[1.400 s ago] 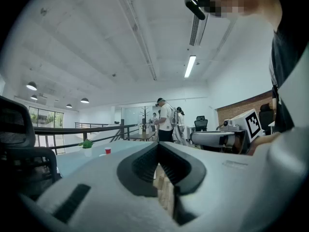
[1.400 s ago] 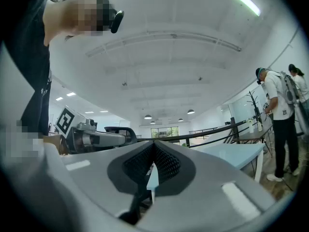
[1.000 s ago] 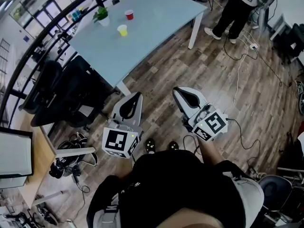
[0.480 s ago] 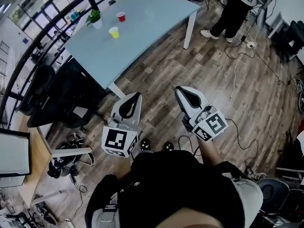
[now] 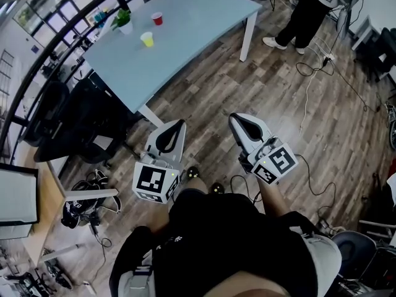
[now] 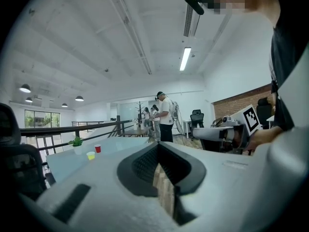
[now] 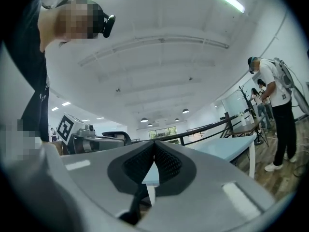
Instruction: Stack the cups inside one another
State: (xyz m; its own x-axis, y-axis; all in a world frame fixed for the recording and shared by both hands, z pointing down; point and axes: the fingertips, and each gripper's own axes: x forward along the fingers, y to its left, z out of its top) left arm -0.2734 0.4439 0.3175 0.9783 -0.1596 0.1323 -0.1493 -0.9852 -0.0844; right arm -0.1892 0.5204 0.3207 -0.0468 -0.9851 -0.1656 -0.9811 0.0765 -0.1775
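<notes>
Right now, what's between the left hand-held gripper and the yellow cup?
Head view: only wood floor, then bare tabletop, between left hand-held gripper and yellow cup.

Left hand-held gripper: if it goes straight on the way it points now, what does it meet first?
Nothing close: past the left hand-held gripper lies open wooden floor. Farther on, the line seems to graze the end of the blue table, or to reach the standing person behind it; depth is unclear.
</notes>
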